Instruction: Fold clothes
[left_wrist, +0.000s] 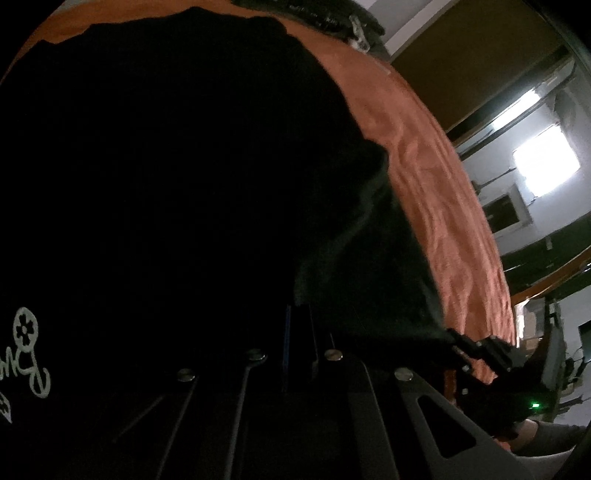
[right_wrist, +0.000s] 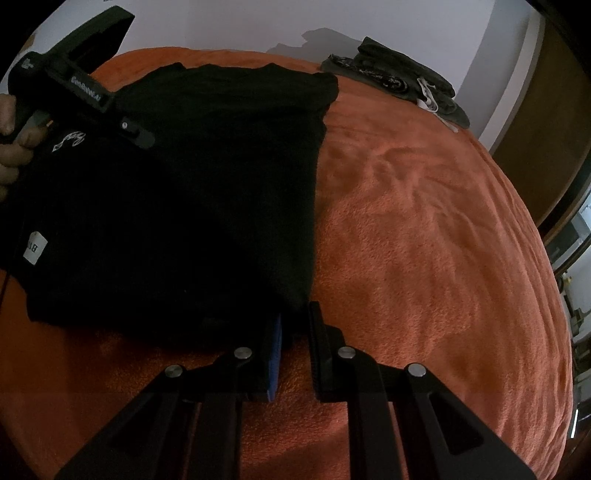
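Note:
A black T-shirt (right_wrist: 203, 184) lies spread on an orange blanket (right_wrist: 424, 240), with a white print (right_wrist: 70, 140) and a white label (right_wrist: 35, 247) near its left side. My right gripper (right_wrist: 295, 321) is shut on the shirt's near right corner, with cloth between its pads. My left gripper (right_wrist: 146, 138), held by a hand (right_wrist: 7, 140), presses down on the shirt by the print. In the left wrist view the shirt (left_wrist: 184, 166) fills the frame. There my left gripper (left_wrist: 301, 314) is shut on a raised fold, and the right gripper (left_wrist: 476, 349) holds the stretched edge.
A pile of dark clothes (right_wrist: 399, 81) sits at the blanket's far right corner, against the white wall. A brown door or wardrobe (right_wrist: 535, 129) stands beyond the right edge. Bare blanket (left_wrist: 443, 221) runs along the shirt's right side.

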